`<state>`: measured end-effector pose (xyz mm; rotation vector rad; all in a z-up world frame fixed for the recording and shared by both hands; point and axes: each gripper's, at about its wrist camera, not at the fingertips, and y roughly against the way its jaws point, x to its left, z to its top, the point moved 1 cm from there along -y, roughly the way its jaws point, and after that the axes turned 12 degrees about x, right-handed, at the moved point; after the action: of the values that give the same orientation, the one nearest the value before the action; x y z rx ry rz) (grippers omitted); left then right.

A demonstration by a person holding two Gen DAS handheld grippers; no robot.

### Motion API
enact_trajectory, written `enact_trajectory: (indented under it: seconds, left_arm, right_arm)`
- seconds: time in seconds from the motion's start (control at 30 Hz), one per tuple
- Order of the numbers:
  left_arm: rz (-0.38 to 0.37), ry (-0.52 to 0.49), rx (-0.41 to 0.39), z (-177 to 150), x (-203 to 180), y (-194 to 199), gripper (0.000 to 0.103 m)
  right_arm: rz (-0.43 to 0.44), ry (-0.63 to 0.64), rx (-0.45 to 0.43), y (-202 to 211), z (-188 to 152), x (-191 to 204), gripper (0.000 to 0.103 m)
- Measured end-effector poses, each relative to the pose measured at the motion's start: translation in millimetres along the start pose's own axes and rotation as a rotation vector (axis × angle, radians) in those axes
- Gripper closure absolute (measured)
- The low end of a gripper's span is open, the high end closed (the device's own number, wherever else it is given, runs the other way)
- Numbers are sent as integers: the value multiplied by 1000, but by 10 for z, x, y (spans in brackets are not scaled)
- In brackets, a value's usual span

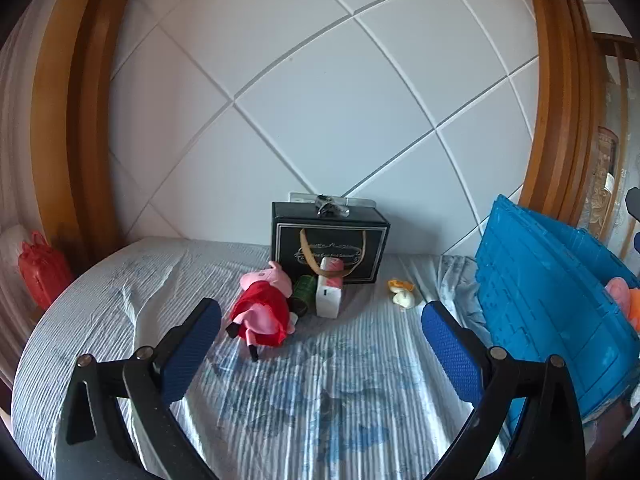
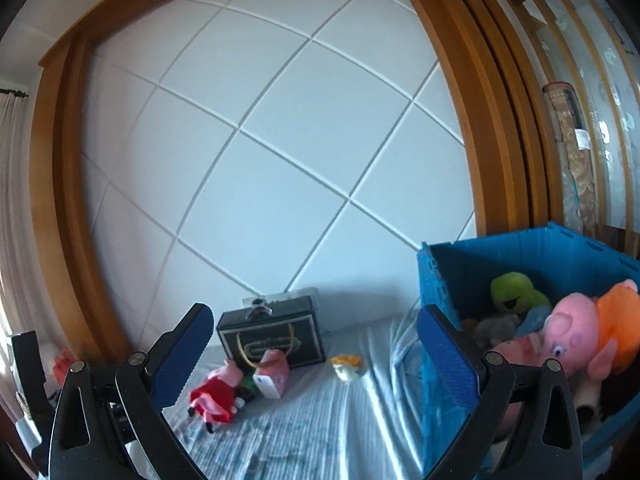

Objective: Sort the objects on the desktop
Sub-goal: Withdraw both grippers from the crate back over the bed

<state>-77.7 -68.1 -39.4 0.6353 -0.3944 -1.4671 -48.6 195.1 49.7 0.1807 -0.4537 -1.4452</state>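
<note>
Both my grippers are empty with jaws spread wide: the left gripper (image 1: 320, 320) hovers low over the striped bed sheet (image 1: 320, 400), the right gripper (image 2: 314, 346) sits higher beside the blue bin (image 2: 520, 248). What I have left to sort lies in a knot ahead of the left: the pig doll in the red dress (image 1: 264, 308) on its side, touching a green can (image 1: 305, 290), which is pressed against a white-and-pink carton (image 1: 330, 292), all just in front of the black gift box (image 1: 330, 240). A small yellow-and-white toy (image 1: 402, 292) lies apart toward the bin. The bin already holds plush toys, an orange-dressed pig (image 2: 592, 340) on top. My worry is the crowding: closing on the doll could snag the can or tip the carton. The soft doll may also slump from a shallow pinch, and the rumpled sheet could catch a low finger.
</note>
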Motion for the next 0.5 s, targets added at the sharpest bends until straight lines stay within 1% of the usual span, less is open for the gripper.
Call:
enact_trajectory:
  seconds: [0.1, 0.23, 0.37, 0.5]
  left_arm:
    - [16, 25, 45, -58, 222, -267, 1]
    - [24, 51, 114, -85, 344, -668, 1]
    - [17, 49, 179, -61, 241, -1157, 1]
    - [12, 20, 226, 8, 62, -1714, 1]
  right_arm:
    - [-20, -7, 34, -260, -103, 113, 0]
    - [-48, -12, 110, -666, -206, 99, 0]
    - [-87, 1, 155, -1100, -278, -36, 0]
    - [-110, 9, 218, -1658, -362, -192, 0]
